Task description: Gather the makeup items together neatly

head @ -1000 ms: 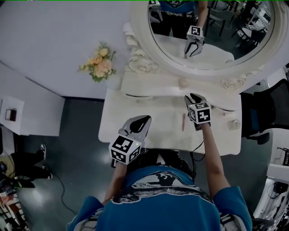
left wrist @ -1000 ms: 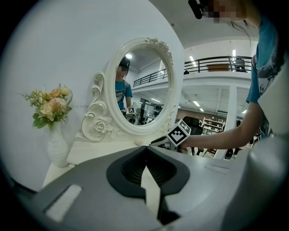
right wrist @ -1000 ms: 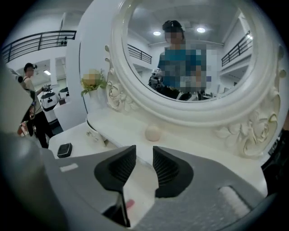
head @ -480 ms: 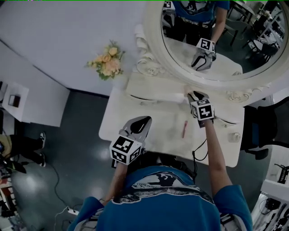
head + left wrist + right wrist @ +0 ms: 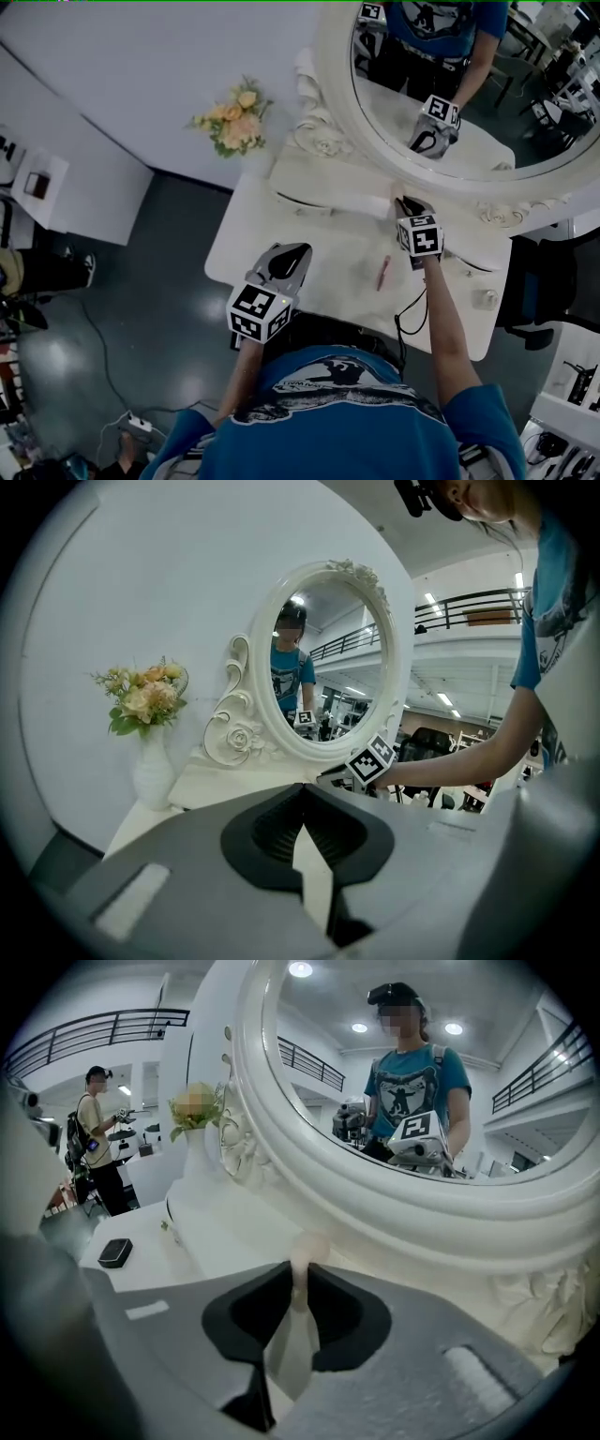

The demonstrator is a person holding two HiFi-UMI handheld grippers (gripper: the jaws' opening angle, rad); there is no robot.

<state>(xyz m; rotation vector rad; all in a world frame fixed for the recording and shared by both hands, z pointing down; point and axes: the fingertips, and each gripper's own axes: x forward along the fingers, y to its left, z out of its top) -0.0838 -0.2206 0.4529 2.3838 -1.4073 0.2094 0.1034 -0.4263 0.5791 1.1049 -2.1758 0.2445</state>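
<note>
Right tongs [image 5: 405,202] have moved off the open bench [image 5: 328,253] and up to the raised shelf [image 5: 319,183] at the foot of the mirror [image 5: 330,112]. Their jaws have just been closing. Left tongs [image 5: 292,251] have hardly shifted.

Right tongs: narrow now, with a pale rounded makeup piece [image 5: 307,1246] between the pads. The pads seem to press on its lower part only, and its rounded top stands clear above the tips. It sits on the shelf, just in front of the mirror frame.

Left tongs: tips together, nothing between them, hanging over the near left part of the bench.

1 other item noted: a pink stick [image 5: 382,272] lies loose on the bench, below the right tongs and well apart from the shelf. A small white thing [image 5: 485,298] sits near the right edge; I cannot tell what it is.

Risks, as I judge them:
- The hold is shallow and near the tips. If the piece is soft or round, it may squeeze out on the lift and roll along the shelf or drop to the bench.
- The mirror frame is very close behind. A lift angled toward the mirror could knock the tongs against it.
- Setting the piece down by the pink stick could nudge the stick, and it may roll toward the bench edge.
- The vase of flowers [image 5: 234,122] stands at the far left, out of the working path, so there is little risk there.
</note>
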